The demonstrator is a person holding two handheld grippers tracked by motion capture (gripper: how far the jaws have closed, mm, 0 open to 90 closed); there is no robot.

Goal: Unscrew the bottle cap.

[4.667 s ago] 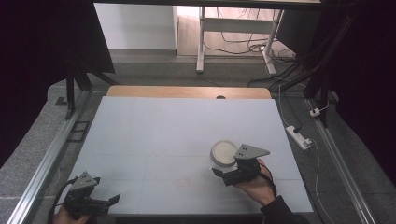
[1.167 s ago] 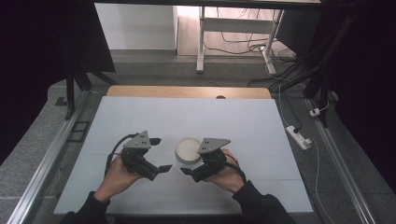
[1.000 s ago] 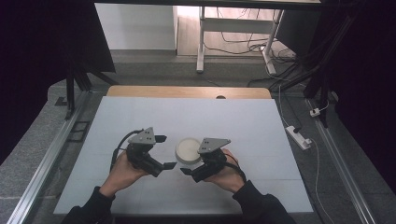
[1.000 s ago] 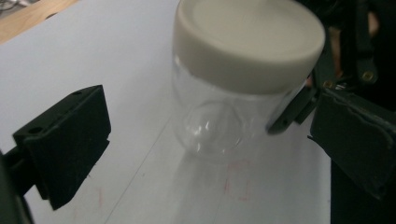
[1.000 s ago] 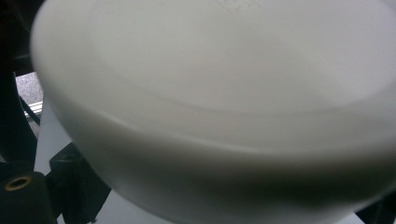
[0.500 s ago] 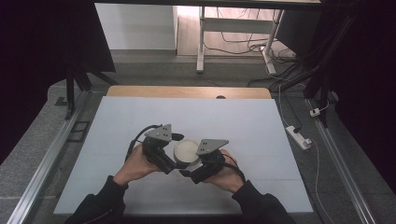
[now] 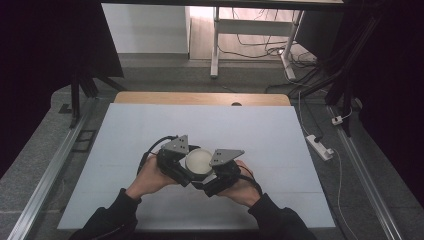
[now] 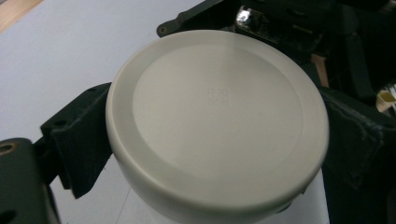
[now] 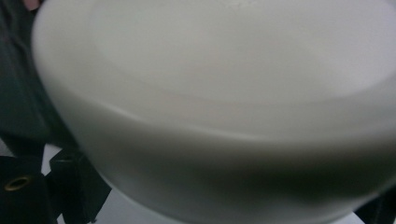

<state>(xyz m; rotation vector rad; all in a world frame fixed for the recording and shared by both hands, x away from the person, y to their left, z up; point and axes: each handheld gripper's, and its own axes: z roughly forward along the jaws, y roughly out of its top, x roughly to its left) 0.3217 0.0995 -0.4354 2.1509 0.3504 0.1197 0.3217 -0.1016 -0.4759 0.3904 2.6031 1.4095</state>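
The round white lidded jar [image 7: 199, 162] sits near the middle of the white tabletop [image 7: 250, 130], between your two tools. Your left tool [image 7: 181, 172] has its jaws set around the lid [image 8: 217, 116]; your right tool [image 7: 206, 184] grips the body below. It looks light, rigid and smooth, so take the lid's rim squarely or it may slip.

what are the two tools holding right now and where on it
Both hold one white round-lidded jar. The left tool has its jaws on opposite sides of the lid's rim; the right tool appears to clamp the jar body below the lid.
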